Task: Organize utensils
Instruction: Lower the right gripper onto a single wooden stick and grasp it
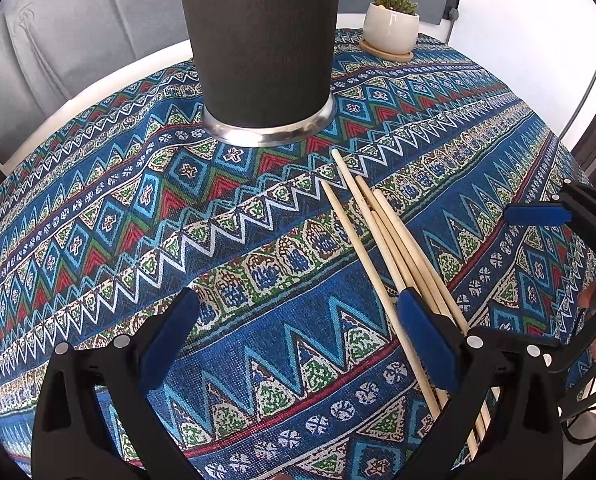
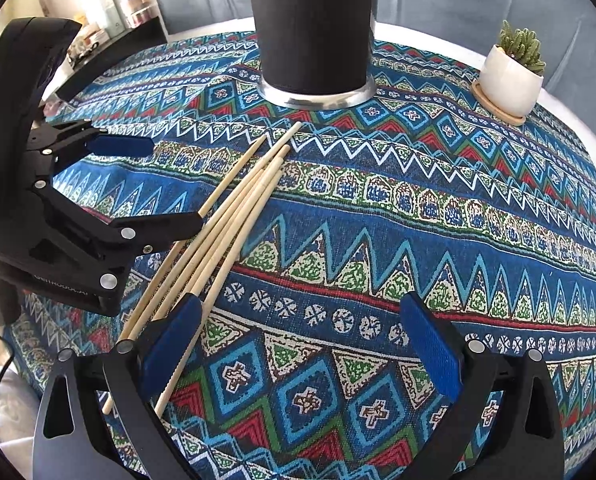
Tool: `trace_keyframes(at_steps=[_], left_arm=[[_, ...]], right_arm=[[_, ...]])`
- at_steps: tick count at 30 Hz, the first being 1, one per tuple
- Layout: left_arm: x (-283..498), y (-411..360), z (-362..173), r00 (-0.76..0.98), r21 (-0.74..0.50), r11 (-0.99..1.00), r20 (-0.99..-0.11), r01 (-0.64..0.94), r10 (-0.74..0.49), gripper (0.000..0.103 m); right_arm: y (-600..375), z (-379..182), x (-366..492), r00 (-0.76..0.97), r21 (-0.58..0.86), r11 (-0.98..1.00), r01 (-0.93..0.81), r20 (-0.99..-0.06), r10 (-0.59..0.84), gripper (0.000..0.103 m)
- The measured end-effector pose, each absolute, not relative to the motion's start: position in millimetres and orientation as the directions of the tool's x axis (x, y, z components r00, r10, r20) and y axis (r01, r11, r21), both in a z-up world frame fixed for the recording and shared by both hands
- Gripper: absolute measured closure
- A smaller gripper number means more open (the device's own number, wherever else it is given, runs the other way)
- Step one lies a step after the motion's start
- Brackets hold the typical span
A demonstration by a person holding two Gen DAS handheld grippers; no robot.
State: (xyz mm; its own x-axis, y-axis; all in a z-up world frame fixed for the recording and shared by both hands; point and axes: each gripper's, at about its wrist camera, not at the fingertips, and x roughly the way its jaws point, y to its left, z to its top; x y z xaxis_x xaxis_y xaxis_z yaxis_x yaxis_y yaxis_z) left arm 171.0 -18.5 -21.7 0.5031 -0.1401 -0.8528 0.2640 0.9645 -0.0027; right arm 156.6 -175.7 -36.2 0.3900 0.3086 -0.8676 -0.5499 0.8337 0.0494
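Note:
Several wooden chopsticks [image 1: 382,236] lie bundled on the patterned cloth, tips pointing toward a tall dark cup with a steel base [image 1: 263,60]. My left gripper [image 1: 298,332] is open and empty; its right finger sits over the chopsticks' near part. In the right wrist view the chopsticks [image 2: 233,208] lie left of centre, running under my right gripper's left finger, with the cup [image 2: 314,32] behind. My right gripper [image 2: 298,336] is open and empty. The left gripper [image 2: 137,184] shows there at the left, open, straddling the chopsticks.
A small cactus in a white pot [image 1: 392,28] on a wooden saucer stands at the far right of the table; it also shows in the right wrist view [image 2: 512,76]. The blue patterned tablecloth [image 1: 177,240] covers the round table. Grey curtains hang behind.

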Motion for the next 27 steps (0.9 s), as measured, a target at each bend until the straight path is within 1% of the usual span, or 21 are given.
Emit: trace_keyframes(at_steps=[5,9,11,18,20,24,27], left_arm=[[172,-16,-23,0.499,-0.005,0.970,-0.857,0.243,-0.129,0.005],[165,-23,-24,0.521,0.055,0.964,-0.848,0.259,-0.092,0.004],[165,-18,-25,0.498,0.025,0.961,-0.859,0.276,-0.121,0.004],[156,-1,-27,0.512,0.025,0.964,-0.851,0.266,-0.119,0.004],[154,3,-28,0.524,0.025,0.965,-0.843,0.263,-0.121,0.004],[151,5,-28,0.564,0.025,0.970,-0.817,0.243,-0.120,0.004],[146,5,-29,0.596,0.027,0.969,-0.792,0.248,-0.131,0.004]], right_arm=[[-170,-37,153,0.400,0.016,0.819,-0.574,-0.867,0.298,0.008],[-169,-38,149,0.419,-0.014,0.811,-0.585,-0.861,0.287,0.008],[-173,-38,152,0.408,0.004,0.811,-0.585,-0.863,0.298,0.008],[-188,-37,157,0.418,0.005,0.827,-0.563,-0.861,0.289,0.008],[-191,-37,159,0.436,0.009,0.845,-0.535,-0.854,0.285,0.007],[-191,-39,150,0.508,0.007,0.872,-0.489,-0.810,0.291,0.007],[-192,-39,152,0.501,0.012,0.868,-0.497,-0.812,0.299,0.007]])
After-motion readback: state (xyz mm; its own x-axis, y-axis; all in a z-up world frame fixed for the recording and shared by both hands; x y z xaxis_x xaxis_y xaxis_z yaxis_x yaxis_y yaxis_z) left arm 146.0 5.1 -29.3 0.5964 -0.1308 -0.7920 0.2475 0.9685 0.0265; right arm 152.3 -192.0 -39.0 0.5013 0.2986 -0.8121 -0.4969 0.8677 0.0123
